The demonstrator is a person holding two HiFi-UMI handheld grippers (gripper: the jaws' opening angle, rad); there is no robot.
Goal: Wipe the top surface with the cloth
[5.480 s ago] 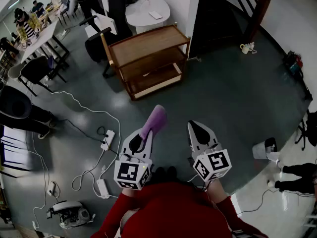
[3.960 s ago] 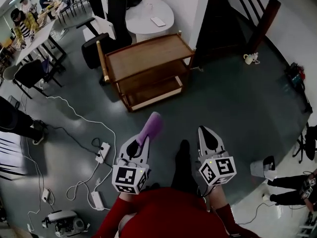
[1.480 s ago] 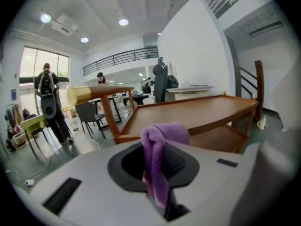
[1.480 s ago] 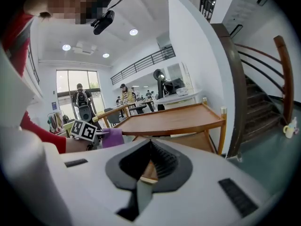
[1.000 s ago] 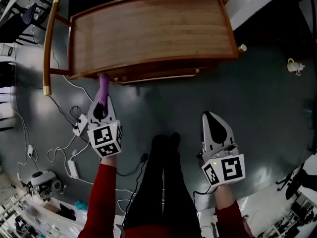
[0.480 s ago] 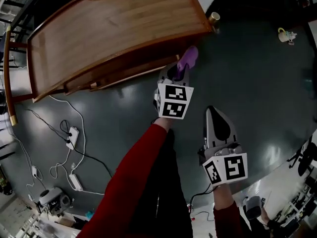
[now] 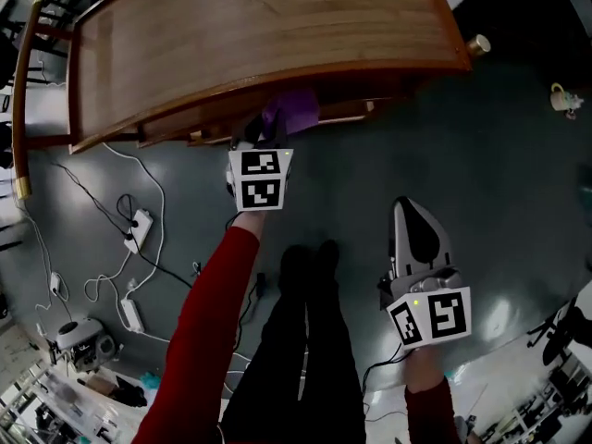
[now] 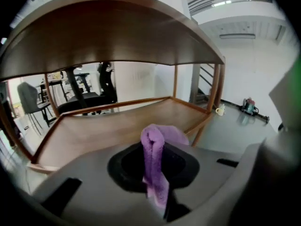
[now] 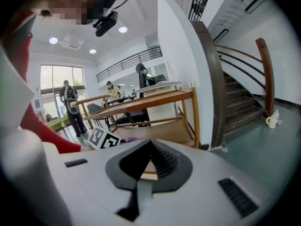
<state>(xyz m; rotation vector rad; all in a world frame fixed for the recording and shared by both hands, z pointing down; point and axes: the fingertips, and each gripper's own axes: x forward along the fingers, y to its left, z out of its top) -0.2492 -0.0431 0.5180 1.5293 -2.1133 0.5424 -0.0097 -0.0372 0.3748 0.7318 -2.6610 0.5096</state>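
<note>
The left tongs [image 8: 157, 147] clench the cloth [image 8: 157, 173] under the top surface [image 7: 259, 35], so it could wipe the shelf [image 8: 108, 131] instead; the right tongs [image 9: 149, 149] idle clenched, empty.

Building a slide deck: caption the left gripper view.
Left gripper holding a purple cloth below the wooden top shelf, facing the middle shelf.
</note>
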